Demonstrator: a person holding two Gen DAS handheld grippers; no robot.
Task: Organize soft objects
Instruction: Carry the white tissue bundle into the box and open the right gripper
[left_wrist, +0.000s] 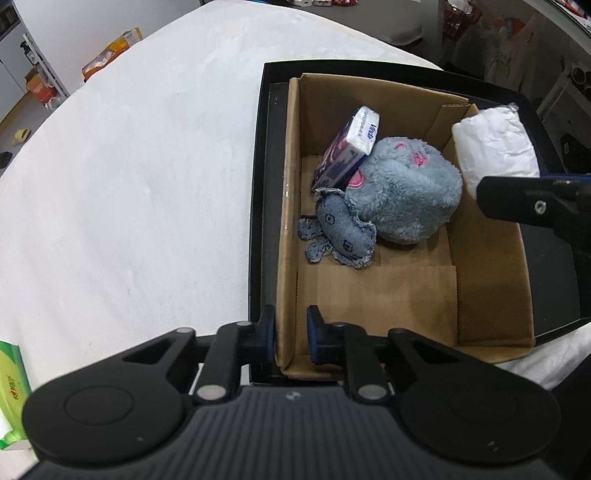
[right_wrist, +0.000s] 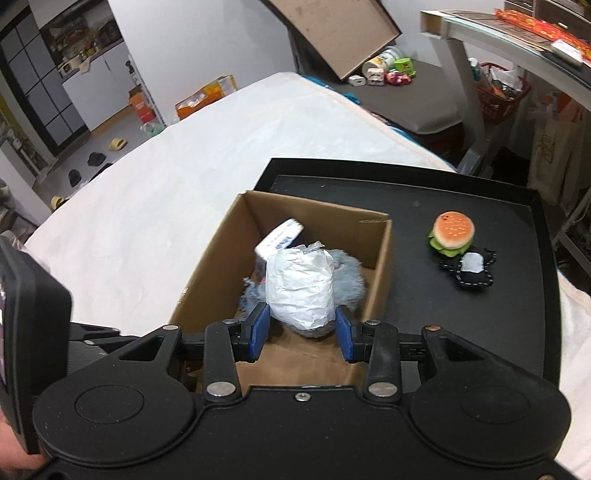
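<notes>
Left gripper (left_wrist: 291, 334) pinches near-left wall of cardboard box (left_wrist: 286, 221). Right gripper (right_wrist: 302, 332) clamps white wrapped bundle (right_wrist: 300, 286) above box interior, w/ grey plush (left_wrist: 402, 192) & tissue pack (left_wrist: 349, 147) inside. Burger toy (right_wrist: 451, 233) sits farther on black tray (right_wrist: 480, 206).

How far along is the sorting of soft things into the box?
Done: tissue pack, grey plush and denim toy lie in the box. In hand: the right gripper holds a white wrapped roll over the box; the left gripper pinches its wall. Left: burger toy and black felt piece on the tray.
</notes>
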